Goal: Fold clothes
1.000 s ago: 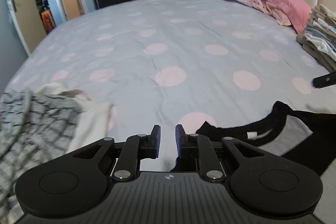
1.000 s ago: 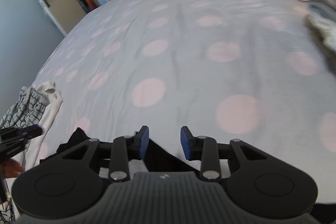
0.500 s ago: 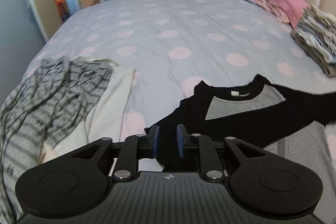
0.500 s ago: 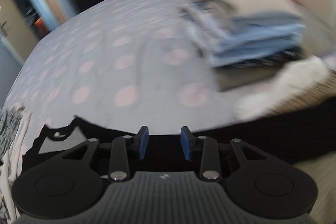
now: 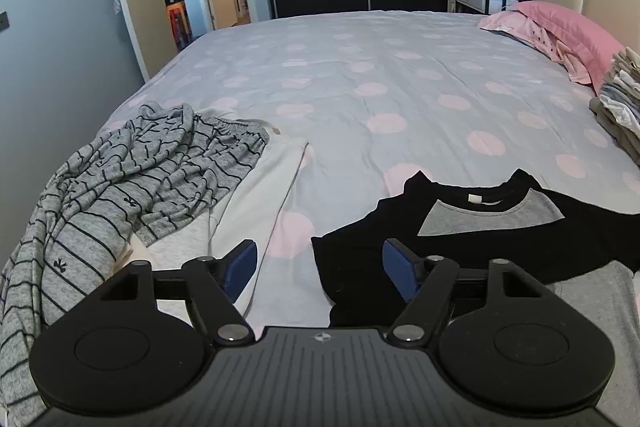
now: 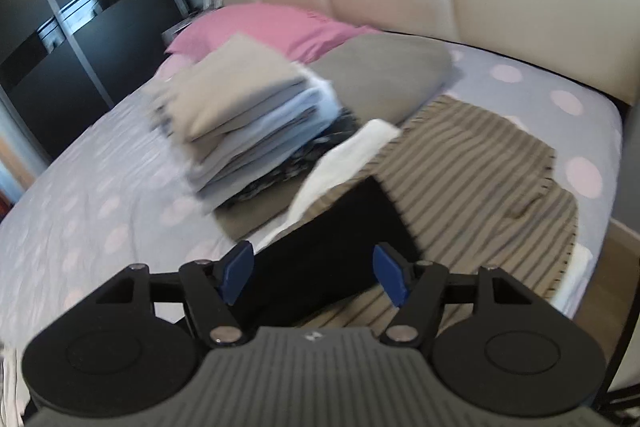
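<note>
— Any label you can read on that black and grey shirt [image 5: 492, 227]?
— Only a small white neck tag, too tiny to read. The shirt lies flat on the bed [image 5: 360, 99]; left of it is a striped grey garment [image 5: 152, 179], right of it the folded stack [image 6: 248, 119].
— And the fingers?
— Left gripper [image 5: 320, 269] and right gripper [image 6: 316, 273] both spread wide above the shirt, pinching nothing

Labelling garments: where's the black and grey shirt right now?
Left wrist view, lower right: the black and grey shirt lies flat on the bed, right of the striped grey clothes.
</note>
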